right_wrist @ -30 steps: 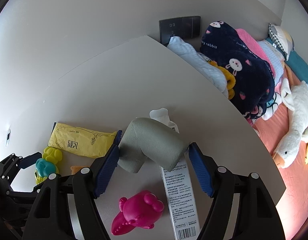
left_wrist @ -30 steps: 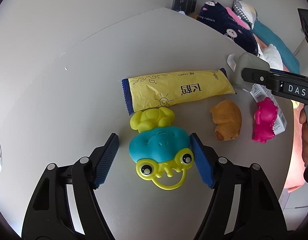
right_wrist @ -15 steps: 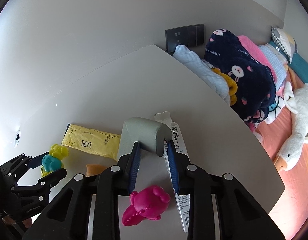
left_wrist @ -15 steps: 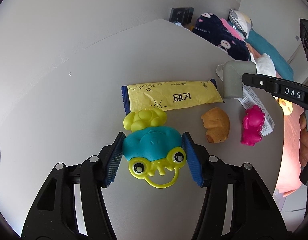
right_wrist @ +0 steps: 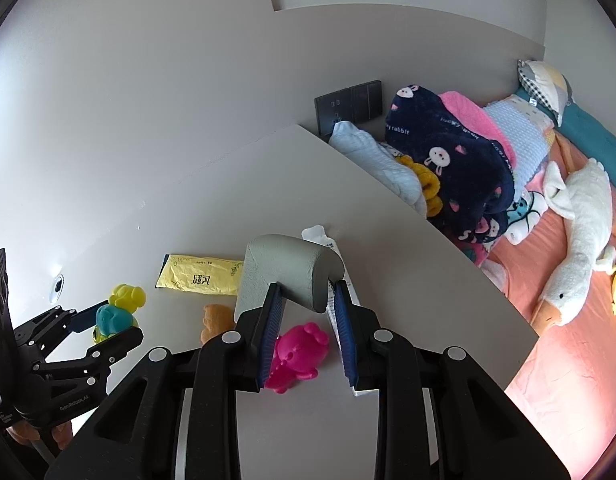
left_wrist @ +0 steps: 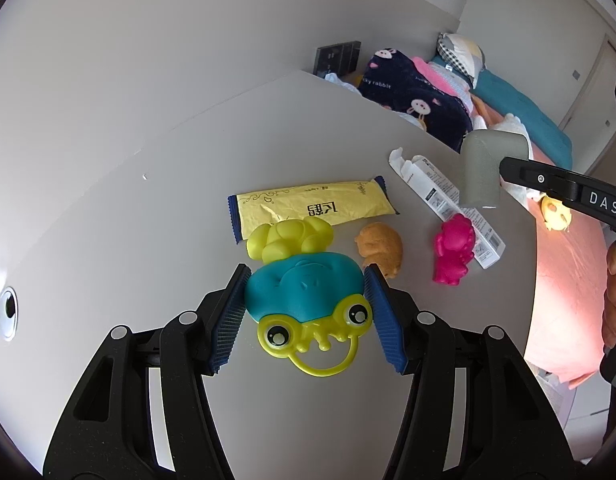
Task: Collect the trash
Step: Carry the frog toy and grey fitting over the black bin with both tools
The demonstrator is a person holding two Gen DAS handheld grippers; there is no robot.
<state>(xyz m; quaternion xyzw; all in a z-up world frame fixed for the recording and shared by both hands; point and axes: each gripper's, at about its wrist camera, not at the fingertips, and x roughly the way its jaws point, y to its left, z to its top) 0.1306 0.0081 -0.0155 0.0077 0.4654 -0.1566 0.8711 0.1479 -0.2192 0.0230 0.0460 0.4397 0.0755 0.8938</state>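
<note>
Both pickups made. My left gripper [left_wrist: 303, 300] is clenched on the teal frog toy [left_wrist: 303, 288], near the tabletop's [left_wrist: 155, 208] front edge; my right gripper [right_wrist: 305, 312] grips the grey foam piece [right_wrist: 287, 268], held clear above the right edge. Next I judge: carry both to a bin, none visible. Count on the tabletop: one yellow wrapper [left_wrist: 312, 208], one white box [left_wrist: 440, 196], three small toys: yellow [left_wrist: 287, 236], orange [left_wrist: 380, 248], pink [left_wrist: 454, 248]
</note>
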